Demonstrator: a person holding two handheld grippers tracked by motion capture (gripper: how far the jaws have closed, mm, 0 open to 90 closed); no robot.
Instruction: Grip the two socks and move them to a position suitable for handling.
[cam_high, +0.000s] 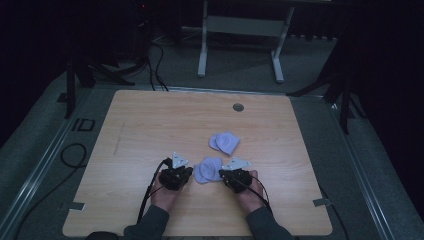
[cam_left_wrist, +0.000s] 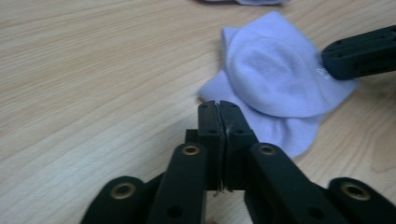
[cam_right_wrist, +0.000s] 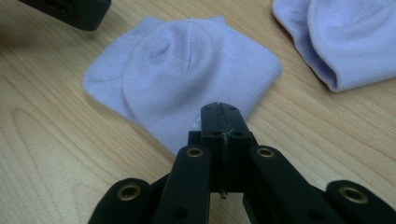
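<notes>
High view has the table (cam_high: 150, 130) with two pale purple socks on it, so going big to small: table, then the far sock (cam_high: 224, 142) lying on its own a bit past the hands, then the near sock (cam_high: 208, 169) sitting right between the two grippers. Left gripper (cam_left_wrist: 218, 103) has its jaws pressed flat together with nothing in them, tips just beside the near sock's edge. Right gripper (cam_right_wrist: 219, 108) is closed too, and it looks like it's pinching the near sock's hem, though the cloth under the tips is hard to make out. Near sock looks folded over already; my guess is pairing or stacking with the far one is what's left, nothing joined yet
</notes>
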